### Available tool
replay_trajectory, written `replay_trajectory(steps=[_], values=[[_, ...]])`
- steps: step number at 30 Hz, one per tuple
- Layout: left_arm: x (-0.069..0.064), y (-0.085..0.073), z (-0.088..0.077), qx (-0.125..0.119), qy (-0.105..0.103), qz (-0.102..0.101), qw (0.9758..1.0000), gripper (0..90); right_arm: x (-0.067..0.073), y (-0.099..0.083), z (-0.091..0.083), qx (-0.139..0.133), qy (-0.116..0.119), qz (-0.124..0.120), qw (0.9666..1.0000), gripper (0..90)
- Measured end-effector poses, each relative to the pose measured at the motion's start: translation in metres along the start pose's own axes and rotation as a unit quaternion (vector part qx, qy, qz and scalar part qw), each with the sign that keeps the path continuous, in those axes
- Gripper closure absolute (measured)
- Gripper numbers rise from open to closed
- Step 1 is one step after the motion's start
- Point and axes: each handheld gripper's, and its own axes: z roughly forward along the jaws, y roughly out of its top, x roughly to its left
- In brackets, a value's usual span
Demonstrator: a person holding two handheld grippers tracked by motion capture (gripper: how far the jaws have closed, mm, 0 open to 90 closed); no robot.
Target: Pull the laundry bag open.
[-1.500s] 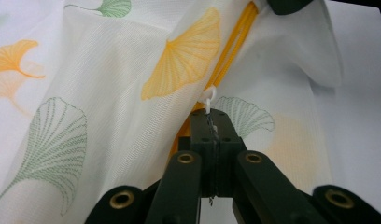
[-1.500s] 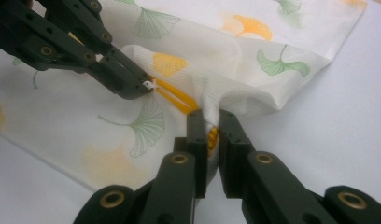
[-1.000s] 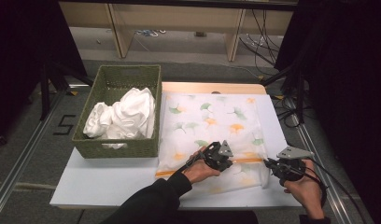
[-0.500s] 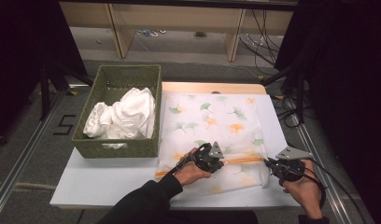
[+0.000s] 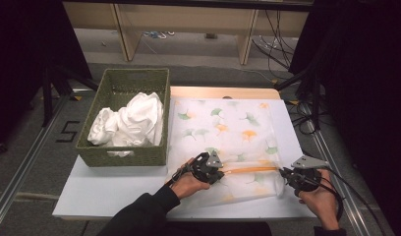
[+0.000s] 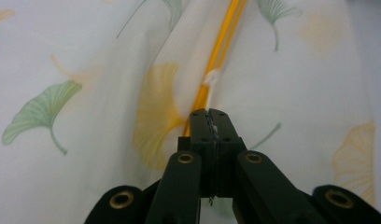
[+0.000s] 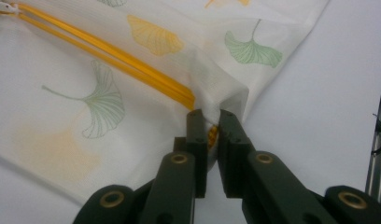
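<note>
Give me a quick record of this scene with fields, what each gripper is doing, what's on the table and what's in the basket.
work in hand: zipping a laundry bag with a ginkgo-leaf print
left gripper: shut on the zipper pull
right gripper: shut on the bag's corner, at the end of the orange zipper
basket: green woven, left of the bag, holds white cloth
table: white board

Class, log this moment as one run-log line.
left gripper: shut on zipper pull | right gripper: shut on bag corner | laundry bag: flat on table
</note>
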Motion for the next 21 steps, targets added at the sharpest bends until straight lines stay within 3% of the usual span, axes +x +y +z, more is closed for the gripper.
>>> replay_trajectory(steps=[1, 2, 3, 4, 5, 6, 9, 10, 11, 12, 13, 14, 15, 17, 18, 19, 21], values=[[-0.001, -0.003, 0.001, -0.01, 0.006, -0.016, 0.9998, 89.6, -0.005, 0.0, 0.001, -0.002, -0.014, -0.026, 0.9996, 85.0], [0.003, -0.005, -0.002, 0.001, 0.005, -0.013, 0.9999, 89.6, -0.008, -0.001, 0.0, 0.008, -0.027, -0.034, 0.999, 85.0], [0.003, -0.008, -0.002, -0.015, 0.01, -0.036, 0.9992, 89.6, -0.009, -0.005, 0.0, 0.008, -0.036, -0.017, 0.9992, 85.0], [0.004, -0.009, -0.004, -0.019, 0.008, -0.043, 0.9989, 89.6, -0.017, -0.006, -0.002, 0.001, -0.024, -0.023, 0.9994, 85.0], [0.005, -0.009, -0.005, -0.02, 0.005, -0.043, 0.9989, 89.6, -0.017, -0.006, -0.005, -0.011, -0.008, 0.006, 0.9999, 85.0], [0.005, -0.008, -0.005, -0.025, 0.003, -0.048, 0.9985, 89.6, -0.015, -0.004, -0.007, -0.014, -0.005, 0.012, 0.9998, 85.0], [0.003, -0.005, -0.006, -0.017, -0.005, -0.03, 0.9994, 89.5, -0.011, -0.001, -0.006, -0.014, 0.001, 0.013, 0.9998, 85.1], [0.004, -0.004, -0.007, -0.015, -0.008, -0.02, 0.9997, 89.5, -0.013, -0.002, -0.005, -0.019, -0.002, -0.002, 0.9998, 85.1], [0.0, -0.004, -0.004, -0.032, -0.01, -0.045, 0.9984, 89.5, -0.014, -0.003, -0.003, -0.019, 0.001, -0.004, 0.9998, 85.1], [-0.002, -0.002, -0.003, -0.032, -0.015, -0.045, 0.9984, 89.4, -0.012, -0.003, -0.004, -0.014, 0.0, 0.008, 0.9999, 85.1], [-0.001, -0.001, -0.003, -0.026, -0.017, -0.026, 0.9992, 89.3, -0.012, -0.003, -0.005, -0.015, 0.0, 0.008, 0.9999, 85.0], [-0.003, 0.0, -0.001, -0.031, -0.02, -0.039, 0.9986, 89.2, -0.013, -0.002, -0.004, -0.018, -0.001, 0.001, 0.9998, 85.1], [-0.002, 0.0, -0.001, -0.022, -0.023, -0.026, 0.9991, 88.2, -0.012, -0.001, -0.005, -0.02, -0.002, 0.002, 0.9998, 85.0], [-0.006, 0.002, 0.003, -0.039, -0.031, -0.05, 0.9975, 86.0, -0.012, -0.001, -0.005, -0.019, -0.001, -0.005, 0.9998, 85.0], [-0.005, 0.003, 0.003, -0.027, -0.033, -0.034, 0.9985, 84.2, -0.013, -0.001, -0.005, -0.021, 0.0, -0.007, 0.9997, 85.0], [-0.006, 0.004, 0.004, -0.031, -0.035, -0.036, 0.9982, 83.0, -0.011, -0.001, -0.007, -0.015, 0.003, 0.012, 0.9998, 85.0], [-0.009, 0.007, 0.009, -0.033, -0.037, -0.037, 0.9981, 81.7, -0.011, 0.0, -0.007, -0.015, 0.002, 0.014, 0.9998, 85.0]])
